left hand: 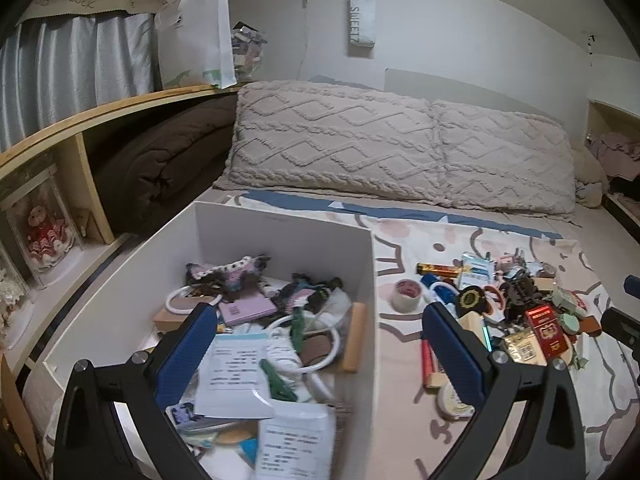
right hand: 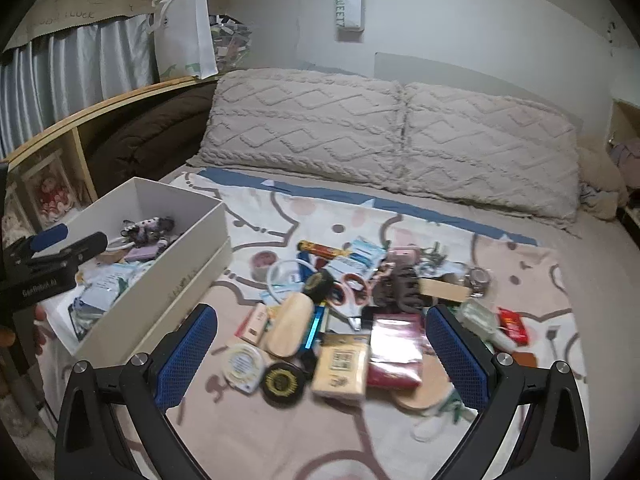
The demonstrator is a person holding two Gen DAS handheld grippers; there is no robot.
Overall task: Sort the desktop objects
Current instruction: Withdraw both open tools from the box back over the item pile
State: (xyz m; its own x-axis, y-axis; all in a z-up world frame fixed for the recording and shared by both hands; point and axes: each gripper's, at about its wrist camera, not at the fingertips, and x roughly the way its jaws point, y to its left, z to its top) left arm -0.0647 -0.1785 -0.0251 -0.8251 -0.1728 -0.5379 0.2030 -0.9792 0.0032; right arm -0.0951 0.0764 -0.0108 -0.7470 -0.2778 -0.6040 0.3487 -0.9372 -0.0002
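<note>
A white box (left hand: 364, 264) on the bed holds several sorted items: papers, a pink booklet, green clips, white rings. My left gripper (left hand: 320, 320) is open and empty, hovering over the box's right wall. The same box (right hand: 192, 248) shows at the left of the right wrist view, with the left gripper (right hand: 60, 244) above it. My right gripper (right hand: 320, 320) is open and empty above a pile of small items: a tan card pack (right hand: 340, 368), a red packet (right hand: 396, 352), a black round tin (right hand: 282, 382), a white round tin (right hand: 242, 366) and a wooden oval (right hand: 290, 328).
Two knitted pillows (right hand: 392, 140) lie at the head of the bed. A wooden shelf (left hand: 80, 120) with a brown blanket and a doll case runs along the left. A tape roll (left hand: 408, 294), scissors (right hand: 352, 286) and a hair claw (right hand: 400, 288) lie in the pile.
</note>
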